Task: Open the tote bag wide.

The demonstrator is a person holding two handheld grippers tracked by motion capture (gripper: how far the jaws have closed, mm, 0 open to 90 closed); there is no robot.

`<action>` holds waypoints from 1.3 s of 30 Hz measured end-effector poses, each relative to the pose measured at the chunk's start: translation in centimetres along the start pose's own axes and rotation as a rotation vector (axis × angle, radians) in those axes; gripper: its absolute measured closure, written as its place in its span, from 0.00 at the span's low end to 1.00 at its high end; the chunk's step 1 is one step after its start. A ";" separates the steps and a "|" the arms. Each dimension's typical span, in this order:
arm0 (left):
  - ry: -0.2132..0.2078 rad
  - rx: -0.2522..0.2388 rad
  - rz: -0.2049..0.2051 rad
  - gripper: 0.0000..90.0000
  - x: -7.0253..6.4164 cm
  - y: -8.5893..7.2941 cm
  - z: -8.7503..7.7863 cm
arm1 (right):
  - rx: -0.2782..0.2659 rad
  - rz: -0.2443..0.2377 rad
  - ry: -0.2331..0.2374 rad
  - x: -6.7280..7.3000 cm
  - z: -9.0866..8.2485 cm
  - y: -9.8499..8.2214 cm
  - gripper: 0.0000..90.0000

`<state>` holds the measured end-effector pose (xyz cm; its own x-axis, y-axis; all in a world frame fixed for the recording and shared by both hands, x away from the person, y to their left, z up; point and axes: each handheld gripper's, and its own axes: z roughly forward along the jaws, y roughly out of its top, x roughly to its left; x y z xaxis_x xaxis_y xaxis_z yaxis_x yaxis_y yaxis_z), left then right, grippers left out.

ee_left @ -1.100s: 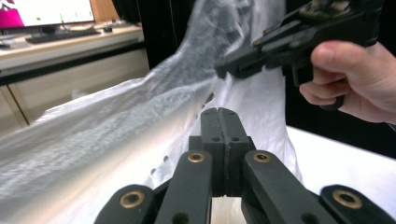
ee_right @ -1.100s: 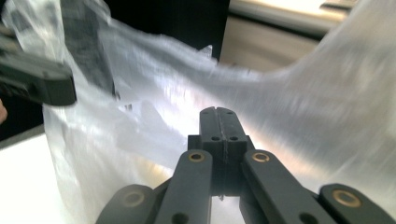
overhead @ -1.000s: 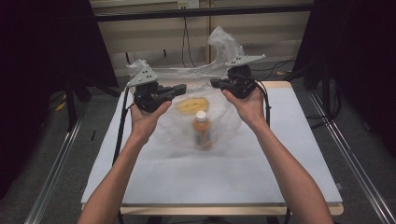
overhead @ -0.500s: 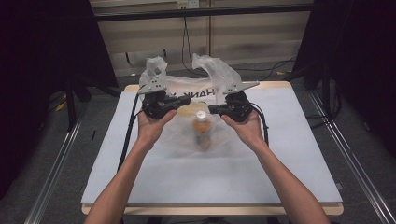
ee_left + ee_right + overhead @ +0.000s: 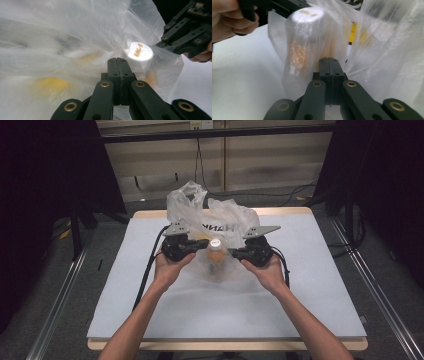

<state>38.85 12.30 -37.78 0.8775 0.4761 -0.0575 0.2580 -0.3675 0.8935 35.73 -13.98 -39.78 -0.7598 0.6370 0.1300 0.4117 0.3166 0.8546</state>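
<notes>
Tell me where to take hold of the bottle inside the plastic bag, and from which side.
Grip the bottle just under its white cap, coming from above: it stands upright with the cap uppermost. The thin plastic bag drapes over it, so film would likely be pinched too. Both the left tongs and right tongs are shut beside it.

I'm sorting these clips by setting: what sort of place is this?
Probably a lab or studio set up for recording. A white-topped table stands between black curtains, metal floor rails run along both sides, and cables hang down the rear wall.
</notes>
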 end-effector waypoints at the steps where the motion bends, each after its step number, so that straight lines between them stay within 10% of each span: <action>1: -0.002 0.008 0.000 1.00 -0.2 -0.1 0.0 | -0.002 -0.006 0.009 0.3 -0.1 -0.1 1.00; 10: 0.041 0.109 0.025 1.00 0.6 -2.6 0.6 | -0.004 -0.017 0.066 0.7 0.1 -1.9 1.00; 26: 0.046 0.184 -0.125 1.00 3.5 -7.8 2.9 | 0.097 0.022 0.020 -1.6 1.9 -6.0 1.00; 39: 0.017 0.241 -0.124 1.00 3.5 -8.8 4.0 | 0.205 0.023 0.017 -1.7 3.7 -8.3 1.00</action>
<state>41.25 13.98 -47.66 0.8268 0.5418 -0.1512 0.4540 -0.4840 0.7481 35.51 -15.09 -48.94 -0.7566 0.6343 0.1589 0.5220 0.4396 0.7309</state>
